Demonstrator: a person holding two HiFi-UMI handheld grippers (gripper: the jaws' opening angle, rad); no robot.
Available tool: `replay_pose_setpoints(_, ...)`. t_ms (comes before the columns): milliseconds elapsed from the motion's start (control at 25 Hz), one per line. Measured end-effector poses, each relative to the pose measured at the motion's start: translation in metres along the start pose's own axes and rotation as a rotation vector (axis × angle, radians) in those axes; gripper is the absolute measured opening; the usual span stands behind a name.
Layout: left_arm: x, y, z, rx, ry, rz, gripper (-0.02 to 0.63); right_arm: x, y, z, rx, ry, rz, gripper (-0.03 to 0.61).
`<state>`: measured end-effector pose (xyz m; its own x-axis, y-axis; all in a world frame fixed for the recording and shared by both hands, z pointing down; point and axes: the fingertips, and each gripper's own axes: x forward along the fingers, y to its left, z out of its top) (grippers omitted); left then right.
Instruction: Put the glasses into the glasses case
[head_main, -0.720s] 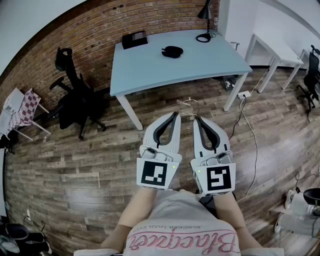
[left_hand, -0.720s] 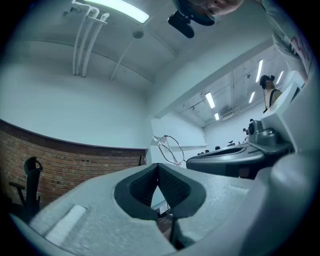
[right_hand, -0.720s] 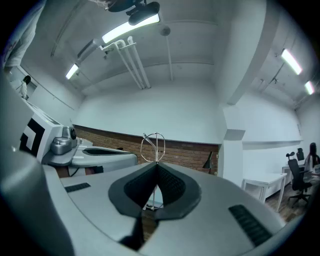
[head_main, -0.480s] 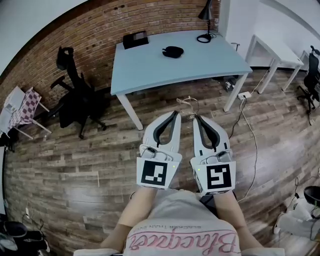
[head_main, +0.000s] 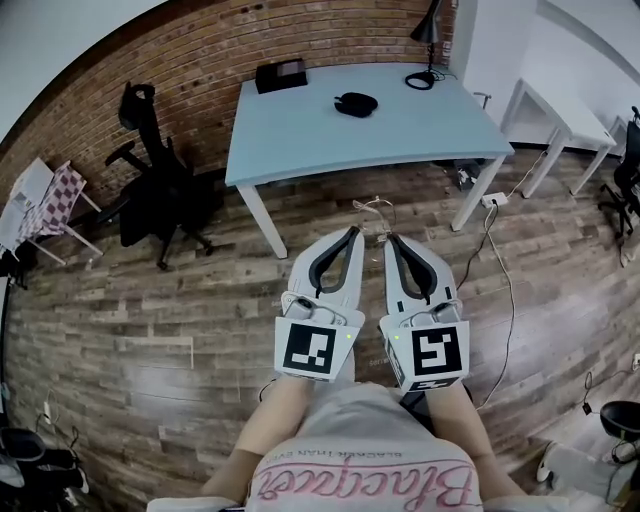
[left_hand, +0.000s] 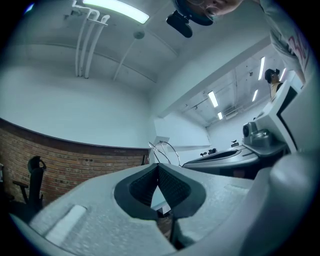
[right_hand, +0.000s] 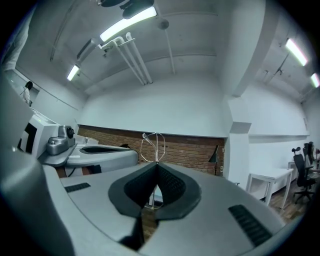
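A thin wire pair of glasses (head_main: 375, 213) hangs between the tips of both grippers, over the wooden floor in front of the person's body. My left gripper (head_main: 352, 230) is shut, and the wire loops (left_hand: 164, 151) rise right at its tip. My right gripper (head_main: 389, 237) is shut too, with the glasses' wire (right_hand: 155, 145) standing straight up out of its closed pads. The black oval glasses case (head_main: 356, 104) lies closed on the light blue table (head_main: 300, 140), well beyond both grippers.
The table also carries a black box (head_main: 280, 75) and a black desk lamp (head_main: 428, 50). A black office chair (head_main: 150, 190) stands to its left, a white table (head_main: 570, 110) at right. A power strip (head_main: 492, 200) and cable lie on the floor.
The head view has shifted slightly, so the table and chair sit a little further right. Both grippers stay shut at the same place with the glasses at their tips.
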<state>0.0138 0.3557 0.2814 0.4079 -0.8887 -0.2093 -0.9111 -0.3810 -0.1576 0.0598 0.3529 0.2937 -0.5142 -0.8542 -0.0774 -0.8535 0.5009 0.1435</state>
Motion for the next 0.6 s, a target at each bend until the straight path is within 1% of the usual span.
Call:
replay_pose_setpoints(200,0.025,0.019,-0.016,-0.009,0.008,-0.001,0.005,0.03,-0.008,-0.014,0.011,0.018,0.007,0.011)
replay_pose_setpoints(400,0.062,0.054,-0.029,-0.026,0.015,0.007,0.005,0.078,-0.014,-0.017,0.009,0.017,0.033,0.011)
replay_pose_setpoints(600,0.101,0.084,-0.04,-0.02,0.008,-0.002,0.005,0.124,-0.031,-0.023,0.016,0.026,0.011,0.011)
